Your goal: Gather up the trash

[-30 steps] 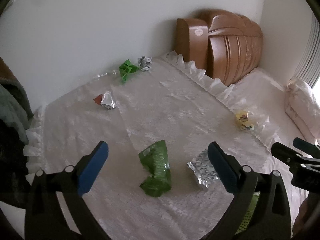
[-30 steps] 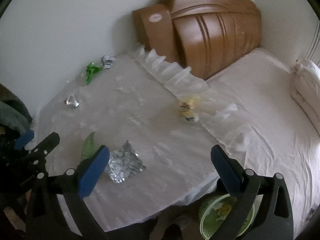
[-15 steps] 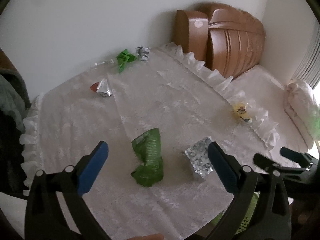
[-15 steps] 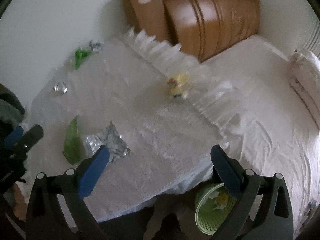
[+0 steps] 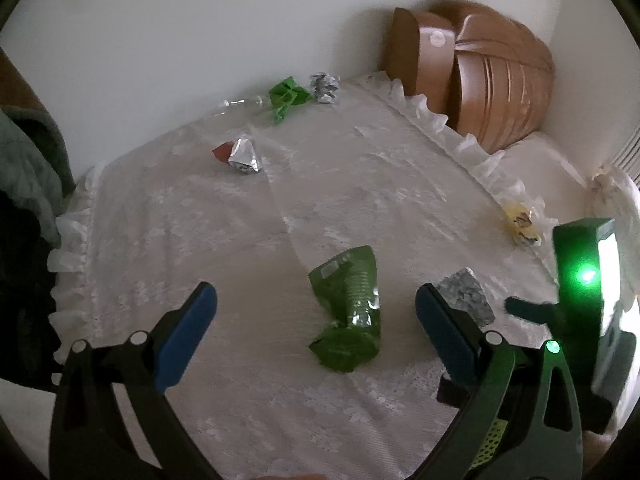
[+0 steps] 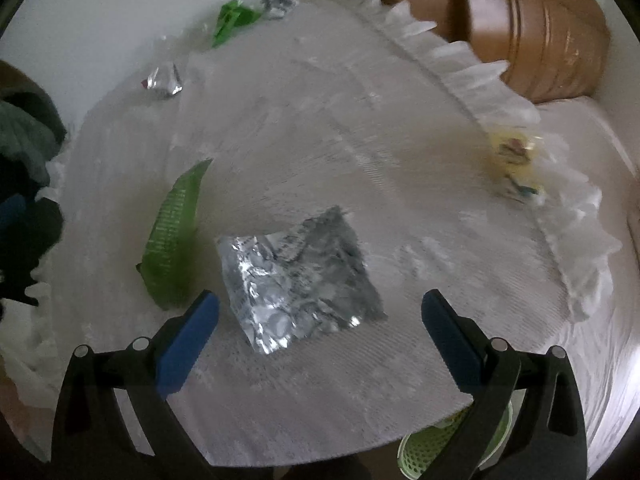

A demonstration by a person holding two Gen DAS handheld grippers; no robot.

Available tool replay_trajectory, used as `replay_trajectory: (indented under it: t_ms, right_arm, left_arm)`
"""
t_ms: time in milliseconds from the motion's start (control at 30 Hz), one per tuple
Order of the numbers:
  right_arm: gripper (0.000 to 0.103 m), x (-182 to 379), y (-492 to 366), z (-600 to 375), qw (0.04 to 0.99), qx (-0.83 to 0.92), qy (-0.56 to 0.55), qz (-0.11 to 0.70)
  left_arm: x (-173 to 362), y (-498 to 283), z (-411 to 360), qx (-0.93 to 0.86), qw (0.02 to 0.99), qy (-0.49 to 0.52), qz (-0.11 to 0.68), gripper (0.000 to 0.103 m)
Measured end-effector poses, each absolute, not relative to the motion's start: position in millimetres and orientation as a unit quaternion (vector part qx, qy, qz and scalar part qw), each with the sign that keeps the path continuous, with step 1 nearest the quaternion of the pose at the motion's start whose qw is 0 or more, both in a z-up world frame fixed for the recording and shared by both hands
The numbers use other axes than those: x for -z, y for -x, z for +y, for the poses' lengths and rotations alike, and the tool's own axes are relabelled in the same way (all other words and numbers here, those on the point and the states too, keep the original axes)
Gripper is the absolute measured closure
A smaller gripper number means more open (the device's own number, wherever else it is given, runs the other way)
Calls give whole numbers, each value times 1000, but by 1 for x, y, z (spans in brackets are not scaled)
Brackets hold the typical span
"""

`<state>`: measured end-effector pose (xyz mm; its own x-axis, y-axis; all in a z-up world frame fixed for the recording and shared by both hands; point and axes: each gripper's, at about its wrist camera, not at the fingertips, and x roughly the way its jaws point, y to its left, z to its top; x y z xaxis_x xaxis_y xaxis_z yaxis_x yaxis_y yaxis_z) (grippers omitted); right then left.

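Your right gripper [image 6: 320, 320], closing, straddles the foil wrapper [image 6: 296, 276] untouched; green bag [image 6: 172, 240] at nine o'clock; left gripper [image 5: 316, 320] released.

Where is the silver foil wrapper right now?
In the right wrist view the foil wrapper lies flat on the bedspread, just ahead of the right tool, with the green wrapper to its left.

Open bedspread [image 6: 360, 128] lay ahead of my right gripper [image 6: 320, 320], its jaws closing around the silver wrapper [image 6: 296, 276] without touching; a green wrapper [image 6: 172, 236] crowded the left side (headboard [image 6: 532, 28] well beyond).
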<state>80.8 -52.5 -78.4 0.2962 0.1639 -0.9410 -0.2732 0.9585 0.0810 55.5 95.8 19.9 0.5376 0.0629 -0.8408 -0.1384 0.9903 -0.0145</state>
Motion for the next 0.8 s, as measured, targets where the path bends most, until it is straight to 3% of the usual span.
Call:
replay_trajectory:
  t_ms: [33, 300, 467, 533, 800]
  right_arm:
    - [22, 80, -82, -51, 801, -139, 46, 581]
    - [33, 71, -82, -54, 814, -132, 41, 564]
    - [17, 59, -80, -56, 826, -113, 48, 551]
    - [4, 51, -78, -58, 833, -107, 45, 541]
    - [3, 31, -71, -76, 843, -96, 22, 529]
  left_arm:
    - [-21, -56, 97, -59, 876, 40, 477, 8]
    - [-25, -59, 103, -61, 878, 49, 472, 8]
    - [-31, -59, 103, -59, 881, 56, 466, 8]
    - [-33, -58, 101, -57, 883, 54, 463, 8]
    - [-41, -55, 92, -52, 888, 52, 453, 8]
